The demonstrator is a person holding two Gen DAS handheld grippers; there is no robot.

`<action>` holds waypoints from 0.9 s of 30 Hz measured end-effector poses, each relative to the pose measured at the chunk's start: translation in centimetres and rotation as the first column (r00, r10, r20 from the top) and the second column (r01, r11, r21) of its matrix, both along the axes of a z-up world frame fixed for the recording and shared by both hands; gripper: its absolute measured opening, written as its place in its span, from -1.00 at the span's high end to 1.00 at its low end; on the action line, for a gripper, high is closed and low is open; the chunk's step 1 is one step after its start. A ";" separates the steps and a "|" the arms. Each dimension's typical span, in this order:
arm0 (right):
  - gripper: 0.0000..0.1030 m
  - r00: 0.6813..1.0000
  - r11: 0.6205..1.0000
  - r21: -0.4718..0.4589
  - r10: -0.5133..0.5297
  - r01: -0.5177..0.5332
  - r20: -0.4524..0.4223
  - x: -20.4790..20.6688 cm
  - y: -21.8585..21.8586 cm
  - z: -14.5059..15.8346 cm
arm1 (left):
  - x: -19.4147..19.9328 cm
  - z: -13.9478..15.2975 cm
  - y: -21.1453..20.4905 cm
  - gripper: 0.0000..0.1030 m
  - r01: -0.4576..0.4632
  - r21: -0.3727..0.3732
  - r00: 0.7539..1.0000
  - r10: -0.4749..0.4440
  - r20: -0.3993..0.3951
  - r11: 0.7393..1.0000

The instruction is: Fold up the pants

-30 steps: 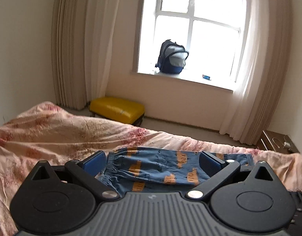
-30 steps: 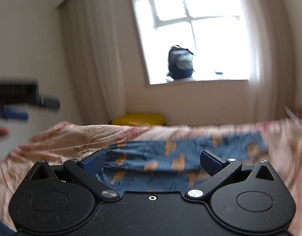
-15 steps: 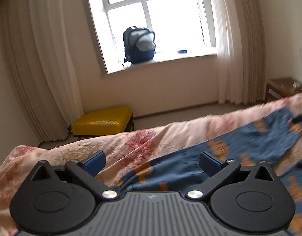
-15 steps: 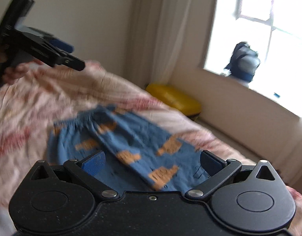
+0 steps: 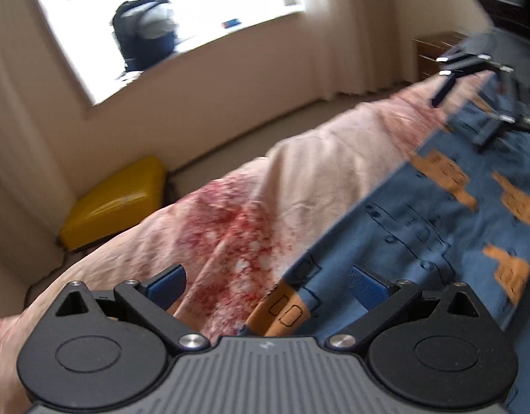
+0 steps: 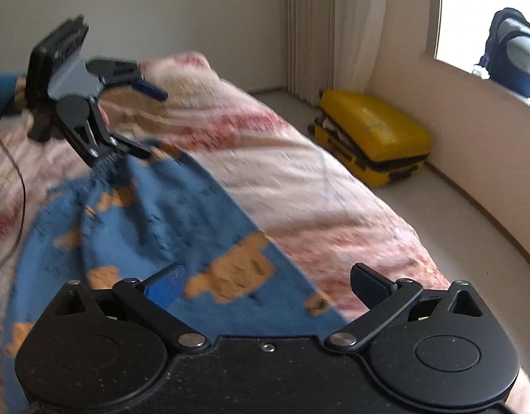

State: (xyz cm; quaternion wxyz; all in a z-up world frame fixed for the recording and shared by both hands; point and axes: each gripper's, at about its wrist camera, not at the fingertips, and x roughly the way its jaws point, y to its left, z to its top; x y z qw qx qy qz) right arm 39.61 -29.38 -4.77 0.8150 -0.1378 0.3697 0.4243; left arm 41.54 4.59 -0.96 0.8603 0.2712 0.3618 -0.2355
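Blue pants (image 5: 437,227) printed with orange blocks are being shown spread flat along one edge of a bed covered by a pink floral bedspread (image 5: 265,207). A yellow suitcase (image 6: 372,134) is lying on the floor beside the bed, and a backpack (image 5: 144,31) is resting on the windowsill; neither is being involved.

The left gripper (image 5: 265,284) is being held just above the hem end of one leg, its blue pads (image 5: 166,284) standing wide apart and clamped on nothing; the leg's edge is lying between them, though whether a pad is touching the cloth cannot be told. In the right wrist view the same gripper (image 6: 151,120) is being seen at the far end of the garment, with a sleeve (image 6: 2,91) behind it.

The right gripper (image 6: 265,284) is being held over the opposite end, its jaws nearly at full spread and closing slightly; cloth is lying below and between the pads, but nothing is being pinched.

The fabric is being judged light, soft and limp, likely to sag and crease where unsupported, and neither fragile nor slippery on the bedspread. A hold is best being taken at the firmer sewn edges, at the hem and at the gathered waistband, with both layers being caught together so that the fold is carried evenly.
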 end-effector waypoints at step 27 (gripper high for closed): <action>0.52 1.000 0.987 -0.158 0.012 -0.008 0.026 0.3 1.9 -2.4 | 0.7 -1.1 1.6 0.83 -0.001 0.085 0.983 0.017 -0.182 0.996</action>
